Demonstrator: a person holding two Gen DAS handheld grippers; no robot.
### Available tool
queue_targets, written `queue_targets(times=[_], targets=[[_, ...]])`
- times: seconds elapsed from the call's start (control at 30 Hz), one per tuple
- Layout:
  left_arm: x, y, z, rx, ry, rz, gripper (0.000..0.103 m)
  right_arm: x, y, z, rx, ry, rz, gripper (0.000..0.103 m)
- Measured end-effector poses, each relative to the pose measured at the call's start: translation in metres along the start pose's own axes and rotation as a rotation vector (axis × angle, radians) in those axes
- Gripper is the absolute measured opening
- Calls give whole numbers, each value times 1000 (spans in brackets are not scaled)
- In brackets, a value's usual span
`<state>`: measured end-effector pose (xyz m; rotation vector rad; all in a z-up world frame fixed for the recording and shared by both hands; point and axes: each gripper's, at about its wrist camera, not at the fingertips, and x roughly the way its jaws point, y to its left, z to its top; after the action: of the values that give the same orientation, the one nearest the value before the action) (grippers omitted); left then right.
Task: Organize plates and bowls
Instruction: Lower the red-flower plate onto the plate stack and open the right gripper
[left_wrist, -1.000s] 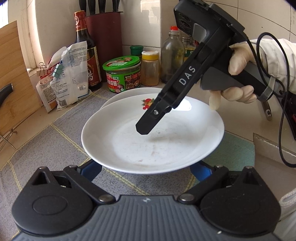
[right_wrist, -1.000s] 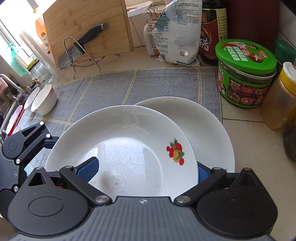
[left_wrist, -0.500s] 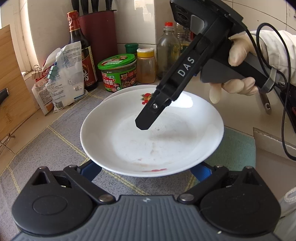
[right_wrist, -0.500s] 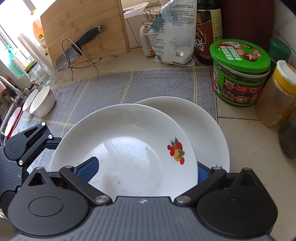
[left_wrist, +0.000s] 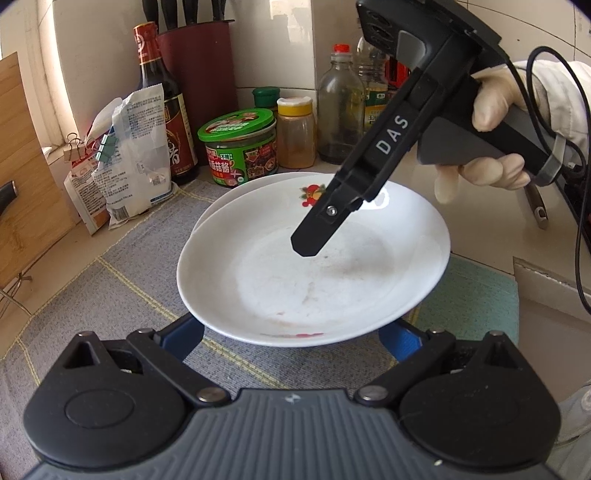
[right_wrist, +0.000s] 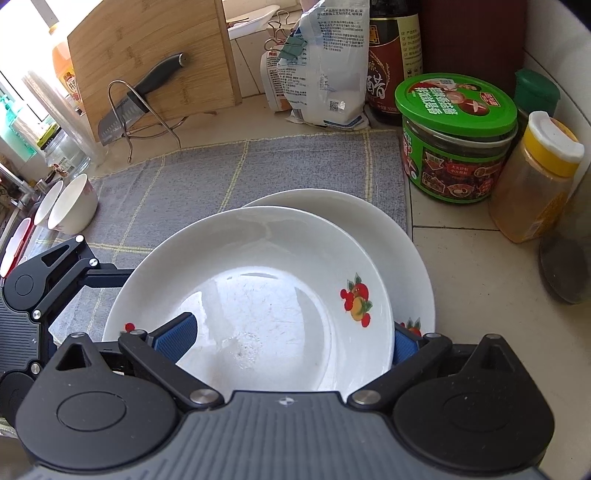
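The right gripper (right_wrist: 286, 341) has its blue-padded fingers (right_wrist: 173, 338) spread wide, one on each side of the upper plate (right_wrist: 255, 295). The left pad lies over the plate's inner surface near the rim and the right pad sits at the outer rim. Whether the pads press on the plate cannot be told from either view. In the left wrist view the same gripper reaches down from the upper right, one black fingertip hanging above the plate's basin, gripped by a gloved hand (left_wrist: 491, 147).

The left gripper (left_wrist: 291, 338) also has its fingers (left_wrist: 183, 338) spread wide, flanking the near rim of the upper plate (left_wrist: 314, 266). The pads sit below the rim, and contact cannot be confirmed.

The upper plate is white, carries a fruit decal and shows faint smears. It overlaps a second white plate (right_wrist: 391, 236), which shows beyond it toward the jars. Both sit at the edge of a grey cloth mat (right_wrist: 207, 173) on the table (right_wrist: 476, 280).

Just beyond the plates stand a green-lidded jar (right_wrist: 454, 140), a yellow-capped spice bottle (right_wrist: 535, 177), a dark sauce bottle (left_wrist: 162, 107) and a clipped white bag (right_wrist: 325, 62). Two small white bowls (right_wrist: 70, 210) lie on their sides at the far left edge of the mat. A knife (right_wrist: 140, 96) rests in a wire rack against a wooden cutting board (right_wrist: 147, 48).
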<state>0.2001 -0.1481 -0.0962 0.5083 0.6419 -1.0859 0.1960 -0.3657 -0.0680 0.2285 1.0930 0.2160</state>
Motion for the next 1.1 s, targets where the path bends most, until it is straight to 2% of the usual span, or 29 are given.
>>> queue_targets(times=[0.3,0.97,1.1], targets=[[3,3,1,-11,-11,-3,97,-10,-1,-9,19,12,-39,103],[7,3,-1,-14,-20,-2,99,-23,4,-14,28,9,-99,103],[4,4,-2,-15,-23,11,99,-21,11,-15,-9,4,-158,103]])
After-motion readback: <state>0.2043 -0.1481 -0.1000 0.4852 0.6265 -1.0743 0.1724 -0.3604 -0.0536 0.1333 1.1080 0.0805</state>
